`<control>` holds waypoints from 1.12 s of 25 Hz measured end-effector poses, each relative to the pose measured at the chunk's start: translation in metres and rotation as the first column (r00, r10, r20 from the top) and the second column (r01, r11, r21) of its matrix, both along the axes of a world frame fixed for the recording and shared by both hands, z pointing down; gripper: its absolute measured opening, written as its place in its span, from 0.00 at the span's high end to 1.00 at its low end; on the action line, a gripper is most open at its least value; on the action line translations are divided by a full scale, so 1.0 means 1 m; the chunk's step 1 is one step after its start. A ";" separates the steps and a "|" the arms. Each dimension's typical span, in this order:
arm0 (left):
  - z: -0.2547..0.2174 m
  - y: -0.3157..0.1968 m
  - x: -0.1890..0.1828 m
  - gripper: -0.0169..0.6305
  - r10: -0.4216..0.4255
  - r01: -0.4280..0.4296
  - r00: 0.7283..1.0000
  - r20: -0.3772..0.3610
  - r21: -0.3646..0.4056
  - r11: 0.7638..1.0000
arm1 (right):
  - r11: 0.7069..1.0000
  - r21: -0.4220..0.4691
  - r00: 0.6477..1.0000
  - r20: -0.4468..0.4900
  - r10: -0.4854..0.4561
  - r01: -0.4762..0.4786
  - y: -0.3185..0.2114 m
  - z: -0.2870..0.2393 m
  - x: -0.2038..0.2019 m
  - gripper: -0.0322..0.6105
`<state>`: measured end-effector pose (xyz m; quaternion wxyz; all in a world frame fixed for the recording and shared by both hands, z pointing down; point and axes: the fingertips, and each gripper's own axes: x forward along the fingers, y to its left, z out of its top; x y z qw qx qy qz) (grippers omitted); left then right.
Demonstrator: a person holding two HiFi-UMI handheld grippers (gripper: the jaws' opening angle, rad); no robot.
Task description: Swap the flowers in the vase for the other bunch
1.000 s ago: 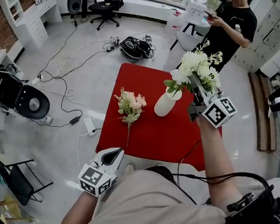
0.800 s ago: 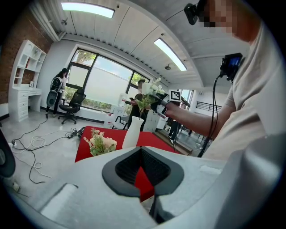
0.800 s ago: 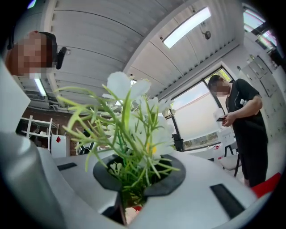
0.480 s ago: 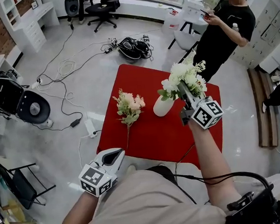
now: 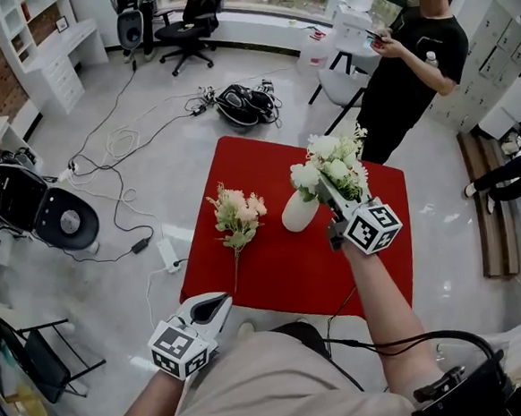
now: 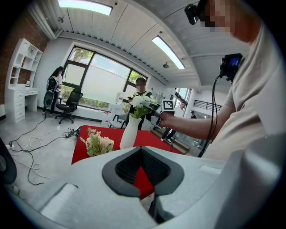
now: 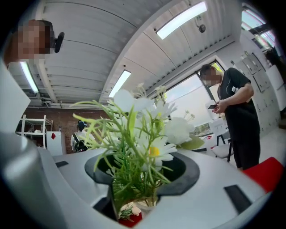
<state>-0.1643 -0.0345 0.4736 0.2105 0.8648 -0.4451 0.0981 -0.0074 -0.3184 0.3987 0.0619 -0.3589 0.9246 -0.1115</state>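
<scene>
- Right gripper jaws opening around white bunch stems; foliage largely hides the vase mouth.
- Left gripper closed tight, empty, at 7 o'clock of the table.

No words, nos. or brand names legible in any view. Only signs are b/w square code patterns, not text:

- One on the marker cube at the rear of the left gripper, nr the person's hand.
- One on the other marker cube at the rear of the right gripper. In the left gripper view it shows as a small b/w square, ahead & slightly right of that gripper's jaws.

In the right gripper view, a small red diamond mark sits on a white panel, far off & left of the jaws. No lettering on it. Any other print is too small or blurred to read.
</scene>
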 end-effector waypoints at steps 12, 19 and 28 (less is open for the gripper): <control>-0.006 -0.001 0.012 0.96 0.039 -0.039 0.999 -0.011 0.001 0.999 | 0.996 -0.082 0.997 -0.065 -0.044 0.039 0.015 0.031 0.003 0.43; -0.009 -0.003 0.019 0.96 0.066 -0.066 0.998 -0.020 0.011 0.998 | 0.993 -0.113 0.996 -0.078 -0.048 0.039 0.021 0.040 0.007 0.35; -0.011 0.000 0.023 0.96 0.092 -0.092 0.995 -0.028 0.006 0.996 | 0.987 -0.157 0.992 -0.115 -0.045 0.027 0.041 0.057 0.017 0.33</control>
